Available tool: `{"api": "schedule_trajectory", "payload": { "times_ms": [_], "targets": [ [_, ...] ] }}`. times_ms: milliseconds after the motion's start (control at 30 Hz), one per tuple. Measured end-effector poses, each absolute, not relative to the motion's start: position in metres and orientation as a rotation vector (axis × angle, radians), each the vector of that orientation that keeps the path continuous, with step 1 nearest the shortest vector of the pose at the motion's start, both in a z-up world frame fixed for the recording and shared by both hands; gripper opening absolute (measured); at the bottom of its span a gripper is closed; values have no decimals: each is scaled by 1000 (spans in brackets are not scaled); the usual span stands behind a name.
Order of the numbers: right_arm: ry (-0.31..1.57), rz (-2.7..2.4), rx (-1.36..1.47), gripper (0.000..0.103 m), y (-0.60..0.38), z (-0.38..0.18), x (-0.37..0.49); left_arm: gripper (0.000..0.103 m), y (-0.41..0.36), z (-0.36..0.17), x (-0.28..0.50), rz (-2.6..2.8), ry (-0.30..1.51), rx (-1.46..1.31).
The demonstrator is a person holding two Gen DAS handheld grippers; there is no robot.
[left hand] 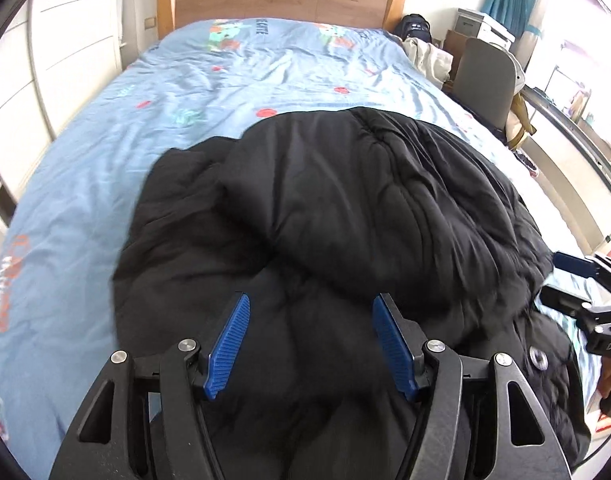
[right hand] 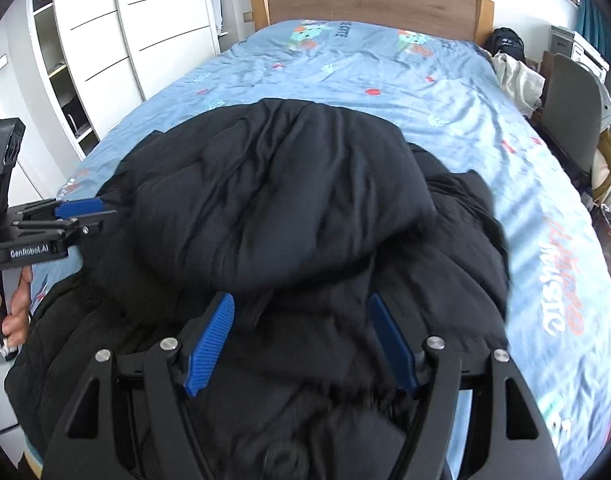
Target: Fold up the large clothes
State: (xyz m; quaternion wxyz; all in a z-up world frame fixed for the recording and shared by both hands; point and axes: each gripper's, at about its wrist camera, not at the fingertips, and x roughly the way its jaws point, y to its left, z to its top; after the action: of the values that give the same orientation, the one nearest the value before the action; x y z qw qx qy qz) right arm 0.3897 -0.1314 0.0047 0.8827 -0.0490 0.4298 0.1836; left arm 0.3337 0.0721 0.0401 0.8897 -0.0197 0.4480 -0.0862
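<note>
Big black padded coat (left hand: 345,208) lies in a heap on the bed (left hand: 105,128), near the foot end, already doubled over itself w/ a thick fold on top. Left tool (left hand: 307,344) hangs over the near part of the coat, jaws apart, nothing between the blue pads. Right tool (right hand: 303,340) is the same — open, empty, angled down at the fabric. A hand (right hand: 15,304) grips the left handle at the edge of the right view.

Looks like they're btwn grabs, lining up for the next fold. To do it well: take the two near corners or the hem, one per tool, bite deep since the padding is puffy and slippery, lift evenly, and lay it flat across — not bunched.
</note>
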Motion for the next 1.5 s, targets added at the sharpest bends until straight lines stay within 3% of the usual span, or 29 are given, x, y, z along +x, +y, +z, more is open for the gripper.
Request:
{"api": "schedule_trajectory", "payload": {
  "times_ms": [333, 400, 533, 700, 1033, 1500],
  "targets": [
    [880, 302, -33, 70, -194, 33, 263, 70, 142, 72, 236, -73, 892, -81],
    [873, 279, -15, 70, -210, 37, 241, 78, 158, 78, 216, -46, 877, -84],
    [859, 231, 23, 70, -244, 43, 200, 80, 193, 88, 179, 16, 845, -111],
    [849, 176, 89, 76, -276, 45, 165, 84, 234, 86, 139, 69, 840, -180],
    [968, 151, 215, 80, -308, -13, 137, 86, 277, 18, 82, 98, 946, -334],
    [1159, 182, 454, 81, -321, -113, 136, 86, 268, -90, 72, 10, 1159, -508]
  ]
}}
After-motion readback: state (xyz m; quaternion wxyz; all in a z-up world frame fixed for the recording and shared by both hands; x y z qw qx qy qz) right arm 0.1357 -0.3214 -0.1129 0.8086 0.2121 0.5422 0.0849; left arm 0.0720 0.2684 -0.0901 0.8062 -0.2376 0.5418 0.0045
